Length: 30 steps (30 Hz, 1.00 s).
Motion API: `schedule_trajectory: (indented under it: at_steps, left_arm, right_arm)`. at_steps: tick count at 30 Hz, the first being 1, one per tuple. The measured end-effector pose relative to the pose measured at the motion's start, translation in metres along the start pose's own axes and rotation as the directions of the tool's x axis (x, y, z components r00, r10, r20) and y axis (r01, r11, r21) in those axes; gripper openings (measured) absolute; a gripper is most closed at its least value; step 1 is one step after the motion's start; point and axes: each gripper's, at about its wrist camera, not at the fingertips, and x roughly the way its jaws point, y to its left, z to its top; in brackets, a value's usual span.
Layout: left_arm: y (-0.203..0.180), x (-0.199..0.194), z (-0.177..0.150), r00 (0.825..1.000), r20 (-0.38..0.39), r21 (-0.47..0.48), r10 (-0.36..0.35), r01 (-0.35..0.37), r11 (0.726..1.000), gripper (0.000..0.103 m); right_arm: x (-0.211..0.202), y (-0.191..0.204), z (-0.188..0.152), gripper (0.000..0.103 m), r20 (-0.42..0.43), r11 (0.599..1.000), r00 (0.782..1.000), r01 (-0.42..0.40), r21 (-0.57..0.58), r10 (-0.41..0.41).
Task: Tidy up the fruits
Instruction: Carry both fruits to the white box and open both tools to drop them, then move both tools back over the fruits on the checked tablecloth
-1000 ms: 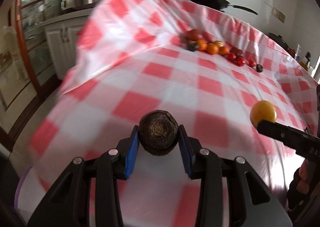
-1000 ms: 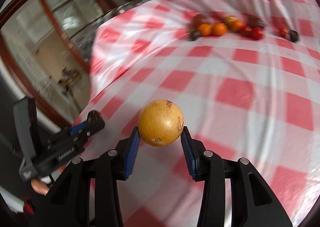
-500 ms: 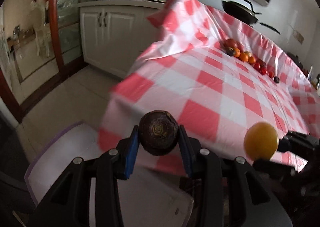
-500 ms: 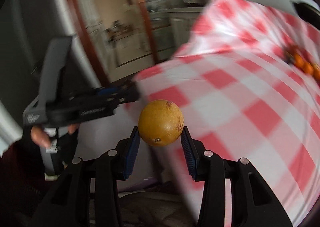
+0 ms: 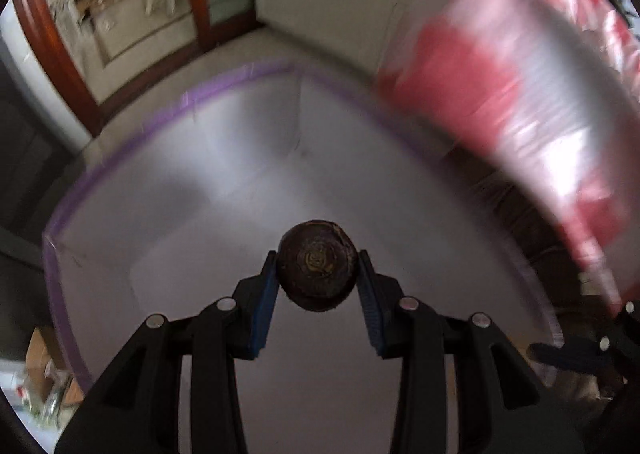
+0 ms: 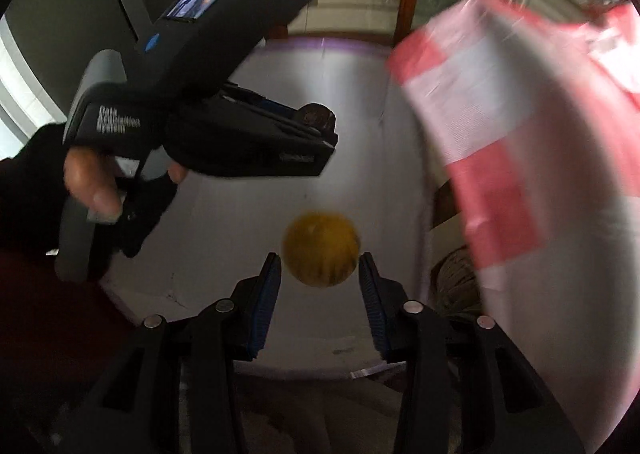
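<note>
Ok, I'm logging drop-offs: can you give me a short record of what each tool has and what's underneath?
left tool: shut on dark brown fruit
right tool: jaws closing; yellow fruit blurred at the tips, pads seem clear of it
below both: white bin, purple rim
beside bin: red checked tablecloth
</note>
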Motion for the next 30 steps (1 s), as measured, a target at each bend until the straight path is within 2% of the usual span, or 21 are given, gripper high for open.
schedule_trajectory:
  at_steps: [3, 6, 10, 12, 13, 14, 17, 18, 20, 21, 22, 23, 24, 25, 26, 27, 28, 30]
  left_arm:
    - [0.01, 0.034, -0.009, 0.993, -0.113, -0.06, 0.019, -0.026, 0.998, 0.039]
    - [0.023, 0.055, -0.019, 0.982, -0.189, -0.135, -0.005, -0.021, 0.991, 0.039]
    - [0.035, 0.061, -0.024, 0.979, -0.202, -0.175, 0.007, -0.043, 0.984, 0.039]
    - [0.042, 0.059, -0.026, 0.979, -0.201, -0.209, -0.01, -0.033, 0.977, 0.043]
    - [0.045, 0.058, -0.026, 0.98, -0.2, -0.222, -0.015, -0.031, 0.975, 0.051]
    - [0.048, 0.056, -0.025, 0.981, -0.194, -0.242, -0.019, -0.029, 0.97, 0.061]
    - [0.055, 0.041, -0.022, 0.99, -0.141, -0.276, 0.015, -0.054, 0.96, 0.067]
    - [0.055, 0.025, -0.018, 0.993, -0.08, -0.272, 0.081, -0.1, 0.957, 0.067]
    - [0.05, -0.005, -0.013, 0.982, 0.058, -0.267, 0.177, -0.156, 0.951, 0.069]
    - [0.042, -0.036, -0.009, 0.951, 0.202, -0.256, 0.233, -0.178, 0.95, 0.074]
    - [0.034, -0.054, -0.007, 0.927, 0.285, -0.243, 0.243, -0.175, 0.954, 0.085]
    - [0.021, -0.078, -0.004, 0.89, 0.39, -0.219, 0.238, -0.162, 0.962, 0.096]
    - [0.005, -0.106, -0.003, 0.835, 0.509, -0.174, 0.209, -0.139, 0.975, 0.101]
    - [-0.011, -0.121, 0.002, 0.801, 0.57, -0.138, 0.181, -0.123, 0.983, 0.102]
    - [-0.032, -0.139, 0.004, 0.763, 0.632, -0.085, 0.134, -0.103, 0.991, 0.102]
    - [-0.054, -0.156, 0.008, 0.734, 0.677, -0.008, 0.06, -0.075, 0.997, 0.102]
    - [-0.084, -0.164, 0.024, 0.734, 0.679, 0.043, 0.011, -0.055, 0.998, 0.102]
    - [-0.121, -0.18, 0.029, 0.75, 0.654, 0.147, -0.1, 0.004, 0.989, 0.102]
  right_arm:
    - [0.023, -0.007, 0.008, 0.038, -0.064, 0.999, 0.998, -0.014, 0.039, 0.017]
    - [0.041, -0.008, 0.012, 0.038, -0.117, 0.999, 0.993, -0.019, 0.045, 0.025]
    - [0.05, -0.003, 0.013, 0.039, -0.14, 1.0, 0.99, -0.005, 0.024, 0.008]
    - [0.048, -0.004, 0.012, 0.043, -0.141, 1.0, 0.99, -0.005, 0.02, 0.008]
    - [0.045, -0.004, 0.009, 0.044, -0.139, 1.0, 0.99, 0.004, 0.017, -0.002]
    - [0.041, -0.003, 0.008, 0.044, -0.129, 1.0, 0.992, 0.012, 0.013, -0.01]
    - [0.017, 0.003, 0.009, 0.046, -0.053, 1.0, 0.998, 0.024, -0.003, -0.024]
    - [0.005, 0.004, 0.007, 0.051, -0.019, 1.0, 1.0, 0.021, -0.005, -0.021]
    - [-0.033, 0.003, 0.006, 0.059, 0.096, 1.0, 0.995, 0.001, -0.001, 0.0]
    - [-0.046, 0.002, 0.005, 0.064, 0.137, 1.0, 0.991, -0.006, 0.003, 0.005]
    - [-0.065, -0.001, 0.003, 0.067, 0.193, 1.0, 0.981, -0.009, 0.013, 0.007]
    - [-0.088, -0.007, 0.0, 0.068, 0.262, 1.0, 0.965, -0.003, 0.03, -0.005]
    - [-0.105, -0.017, -0.001, 0.071, 0.318, 0.999, 0.948, 0.005, 0.05, -0.021]
    - [-0.124, -0.023, -0.005, 0.075, 0.371, 0.997, 0.928, 0.013, 0.074, -0.04]
    - [-0.148, -0.034, -0.015, 0.077, 0.443, 0.994, 0.894, 0.017, 0.112, -0.065]
    - [-0.165, -0.043, -0.025, 0.085, 0.498, 0.989, 0.862, 0.019, 0.149, -0.092]
    - [-0.189, -0.058, -0.041, 0.087, 0.568, 0.977, 0.811, 0.019, 0.211, -0.138]
    - [-0.216, -0.087, -0.066, 0.087, 0.614, 0.95, 0.765, -0.008, 0.311, -0.195]
